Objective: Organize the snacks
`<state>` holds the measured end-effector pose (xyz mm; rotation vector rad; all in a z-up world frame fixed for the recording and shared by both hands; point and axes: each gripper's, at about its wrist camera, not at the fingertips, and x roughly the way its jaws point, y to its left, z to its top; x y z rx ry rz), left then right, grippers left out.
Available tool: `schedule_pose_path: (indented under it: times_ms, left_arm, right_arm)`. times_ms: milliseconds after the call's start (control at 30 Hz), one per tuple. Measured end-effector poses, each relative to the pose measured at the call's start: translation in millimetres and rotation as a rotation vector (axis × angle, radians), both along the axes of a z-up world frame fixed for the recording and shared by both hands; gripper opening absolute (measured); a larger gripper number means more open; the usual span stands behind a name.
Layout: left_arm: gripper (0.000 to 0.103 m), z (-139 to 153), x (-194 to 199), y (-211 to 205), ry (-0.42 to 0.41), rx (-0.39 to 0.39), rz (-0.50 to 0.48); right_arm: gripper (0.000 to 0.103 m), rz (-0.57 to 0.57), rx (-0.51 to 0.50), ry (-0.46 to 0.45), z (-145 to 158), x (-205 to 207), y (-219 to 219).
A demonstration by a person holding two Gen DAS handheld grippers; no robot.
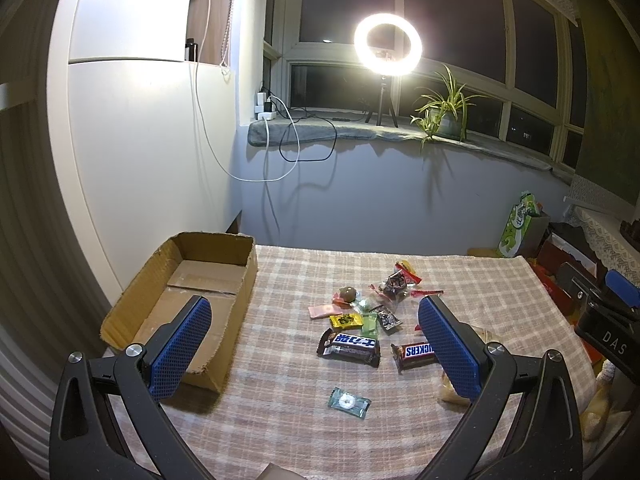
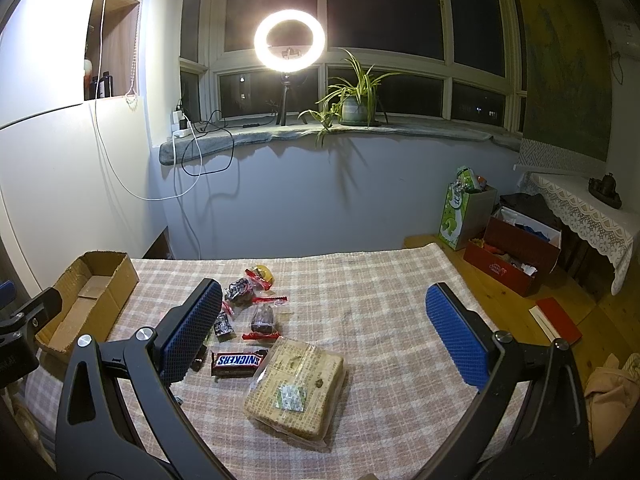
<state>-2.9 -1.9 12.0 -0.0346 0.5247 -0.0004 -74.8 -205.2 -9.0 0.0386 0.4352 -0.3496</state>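
Observation:
Several wrapped snacks lie on the checked tablecloth point(image 1: 280, 400): a Snickers bar point(image 1: 414, 354), a dark-blue chocolate bar point(image 1: 350, 346), a clear green candy point(image 1: 349, 402) nearest me, and a cluster of small sweets point(image 1: 372, 304) beyond. An empty cardboard box point(image 1: 188, 296) stands at the table's left. My left gripper point(image 1: 316, 320) hovers open above the snacks. In the right wrist view a wrapped cake slab point(image 2: 296, 390) lies beside the Snickers bar point(image 2: 238, 362). My right gripper point(image 2: 324, 308) is open over the cloth, holding nothing.
A window sill carries a ring light point(image 2: 290, 42), a potted plant point(image 2: 354, 104) and cables. On the wooden floor right of the table are a green bag point(image 2: 460, 208), a red box point(image 2: 516, 256) and a lace-covered side table point(image 2: 588, 216).

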Motion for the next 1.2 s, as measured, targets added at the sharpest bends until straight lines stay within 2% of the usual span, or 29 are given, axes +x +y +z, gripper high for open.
schedule_pose_path:
  times_ms: [567, 933, 1033, 1200]
  left_arm:
    - [0.103, -10.9, 7.1, -6.3, 0.033, -0.03, -0.035]
    - [0.102, -43.8, 31.8, -6.3, 0.149, -0.136, -0.153]
    - [0.096, -52.4, 38.7, -9.4, 0.182, -0.159, -0.186]
    - [0.077, -70.2, 50.6, -17.2, 0.245, -0.187, -0.237]
  right_arm:
    - [0.103, -0.008, 0.006, 0.023, -7.8, 4.3, -3.3]
    - [0.103, 0.023, 0.082, 0.089, -34.8, 16.5, -23.6]
    - [0.1, 0.048, 0.138, 0.117, -44.1, 20.6, -36.5]
    - [0.091, 0.077, 0.232, 0.196, -68.7, 27.1, -61.3]
